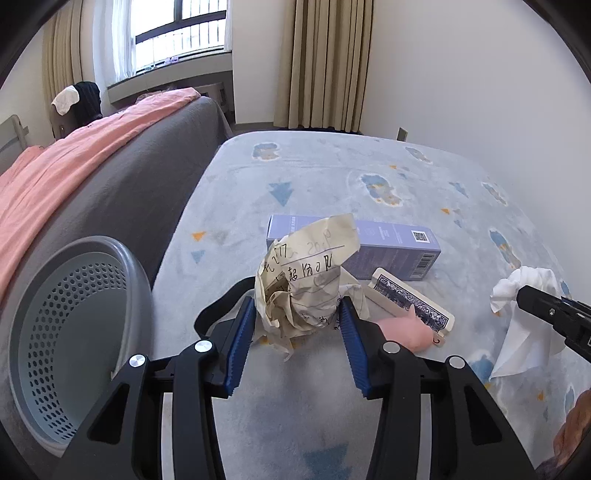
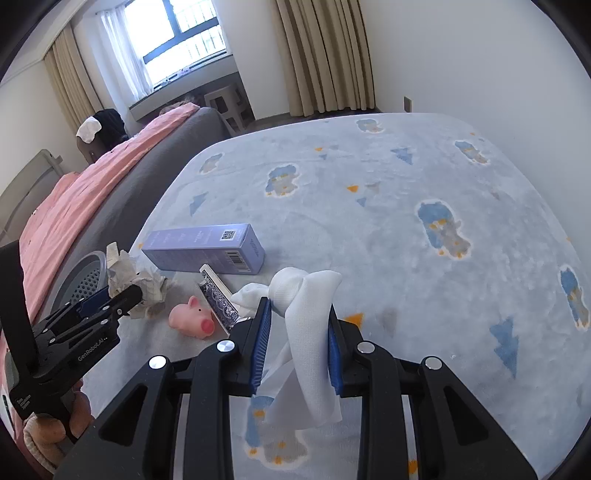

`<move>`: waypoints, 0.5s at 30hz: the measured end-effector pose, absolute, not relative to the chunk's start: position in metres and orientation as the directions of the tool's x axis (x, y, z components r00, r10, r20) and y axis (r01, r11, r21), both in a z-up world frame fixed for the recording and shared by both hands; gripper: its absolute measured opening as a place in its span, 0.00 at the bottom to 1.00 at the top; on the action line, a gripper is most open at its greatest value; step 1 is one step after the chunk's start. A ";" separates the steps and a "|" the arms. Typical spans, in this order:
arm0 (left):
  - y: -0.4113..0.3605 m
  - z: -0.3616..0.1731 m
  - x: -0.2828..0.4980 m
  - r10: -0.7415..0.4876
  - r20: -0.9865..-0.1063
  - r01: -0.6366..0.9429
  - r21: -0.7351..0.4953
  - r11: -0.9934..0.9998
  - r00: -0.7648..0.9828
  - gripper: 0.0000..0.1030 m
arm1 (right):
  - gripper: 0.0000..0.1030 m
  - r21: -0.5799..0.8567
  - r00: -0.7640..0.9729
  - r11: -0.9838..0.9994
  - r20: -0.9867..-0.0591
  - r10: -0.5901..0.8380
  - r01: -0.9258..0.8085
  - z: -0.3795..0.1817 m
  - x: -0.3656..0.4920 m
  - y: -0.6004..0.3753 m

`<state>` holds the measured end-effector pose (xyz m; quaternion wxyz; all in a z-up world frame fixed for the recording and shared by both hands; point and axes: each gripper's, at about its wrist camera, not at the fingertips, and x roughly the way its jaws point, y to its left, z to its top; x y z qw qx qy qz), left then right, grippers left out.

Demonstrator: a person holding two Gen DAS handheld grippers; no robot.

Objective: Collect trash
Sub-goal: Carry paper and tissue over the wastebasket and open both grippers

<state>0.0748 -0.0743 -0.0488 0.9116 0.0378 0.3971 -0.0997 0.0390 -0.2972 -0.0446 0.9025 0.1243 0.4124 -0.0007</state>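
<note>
Two grippers, two pieces of trash: at lower centre of the left wrist view, the left gripper [image 1: 297, 314] has its blue-padded jaws closed partway on a crumpled sheet of handwritten paper [image 1: 306, 273], which rises above the pads and trails onto the rug. At lower centre of the right wrist view, the right gripper [image 2: 297, 325] pinches a white tissue [image 2: 308, 325], its loose tail drooping below the jaws.

Both items look nearly weightless and soft. The paper should hold its shape if gripped across the dense wad at its base; the tissue will likely compress and could slip or tear, so a hold on its bunched middle seems safest.

At lower left of the left wrist view, a grey perforated basket [image 1: 74, 332] lies tipped with its mouth toward the camera, the likely destination. Just beyond the paper sit a pink toy pig [image 2: 192, 317], a deck of playing cards [image 2: 218, 299] and a lavender carton [image 2: 207, 251].

Everything rests on a plush pale-blue rug [image 2: 406, 258] with cartoon patches. Farther back, a grey bed [image 1: 147, 173] with a pink blanket [image 1: 74, 158] fills the left, with beige curtains [image 1: 325, 62] and a bright window [image 1: 177, 33] at the top.
</note>
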 end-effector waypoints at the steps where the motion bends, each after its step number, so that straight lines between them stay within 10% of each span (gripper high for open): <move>1: -0.073 -0.046 0.072 -0.142 -0.725 0.210 0.004 0.978 0.674 0.44 | 0.27 0.223 0.661 0.969 -0.744 0.099 0.105 -0.044 0.038 -0.297; 15: -0.025 -0.014 0.034 -0.115 -0.661 0.185 0.037 0.982 0.742 0.44 | 0.27 0.226 0.678 0.973 -0.722 0.139 0.040 -0.029 0.029 -0.252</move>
